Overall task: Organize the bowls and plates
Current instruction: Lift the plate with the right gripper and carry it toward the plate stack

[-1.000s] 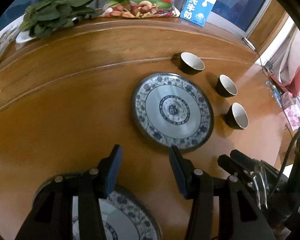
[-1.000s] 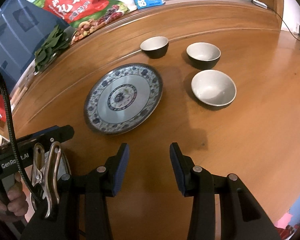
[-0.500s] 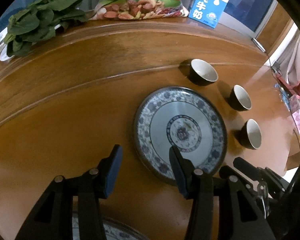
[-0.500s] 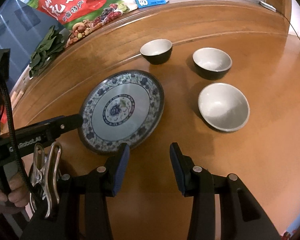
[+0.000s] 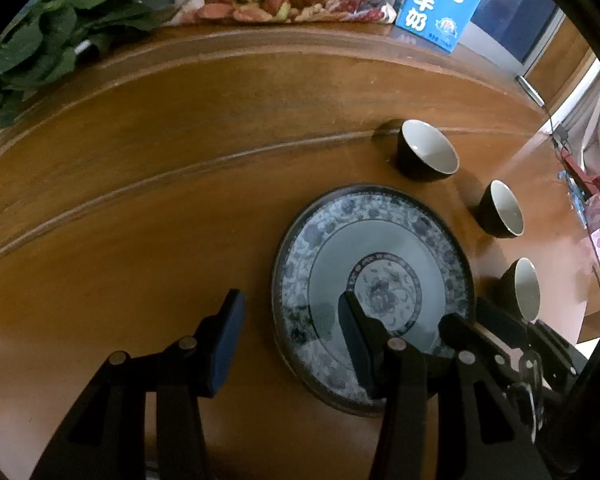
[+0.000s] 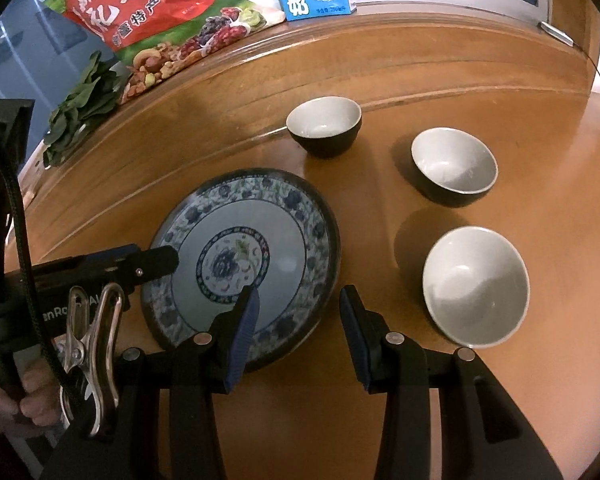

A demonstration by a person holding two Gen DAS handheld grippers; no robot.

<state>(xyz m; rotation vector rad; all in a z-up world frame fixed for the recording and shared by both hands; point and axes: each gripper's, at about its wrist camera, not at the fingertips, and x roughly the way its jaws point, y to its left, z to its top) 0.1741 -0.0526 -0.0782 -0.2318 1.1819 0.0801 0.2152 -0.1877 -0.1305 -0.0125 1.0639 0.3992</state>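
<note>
A blue-and-white patterned plate (image 5: 372,280) lies flat on the wooden table; it also shows in the right wrist view (image 6: 244,256). Three dark bowls with pale insides stand right of it: far (image 6: 324,124), middle (image 6: 454,164), near (image 6: 476,284). My left gripper (image 5: 288,320) is open, its jaws straddling the plate's left rim, one finger over the plate, one left of it. My right gripper (image 6: 296,316) is open, straddling the plate's near right rim. The left gripper's finger (image 6: 148,262) shows over the plate's left edge in the right wrist view.
At the table's far raised edge lie leafy greens (image 5: 48,40), a red snack bag (image 6: 148,4) and a blue milk carton (image 5: 440,4). Bare table lies left of the plate (image 5: 140,220).
Both grippers have moved forward to the plate and now straddle its rim. A second patterned plate seen under the left gripper one second ago has dropped out of view.
</note>
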